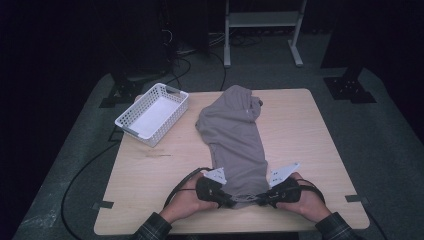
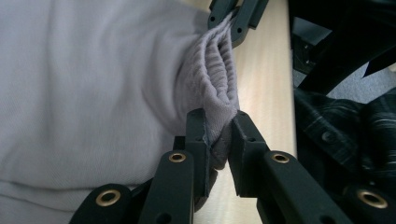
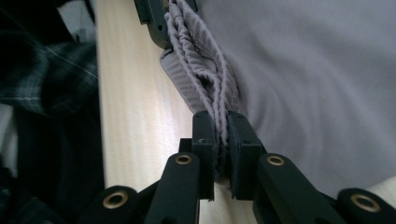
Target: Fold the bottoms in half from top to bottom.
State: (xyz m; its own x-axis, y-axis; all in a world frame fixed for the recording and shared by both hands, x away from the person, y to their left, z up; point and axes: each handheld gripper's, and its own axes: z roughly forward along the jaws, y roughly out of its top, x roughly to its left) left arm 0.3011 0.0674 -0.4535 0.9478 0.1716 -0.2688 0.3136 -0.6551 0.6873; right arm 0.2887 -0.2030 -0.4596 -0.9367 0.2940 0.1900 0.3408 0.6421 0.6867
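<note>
My left tongs [image 1: 227, 198] and right tongs [image 1: 263, 197] each pinch the ribbed hem of the grey sweatshirt [image 1: 235, 135] at the worktop's [image 1: 310, 150] six o'clock edge; probably folding, so next lift evenly toward twelve.

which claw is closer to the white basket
Left. The left claw grips the grey garment's near hem on the basket's side of the table; the right claw grips the same hem farther to the right.
</note>
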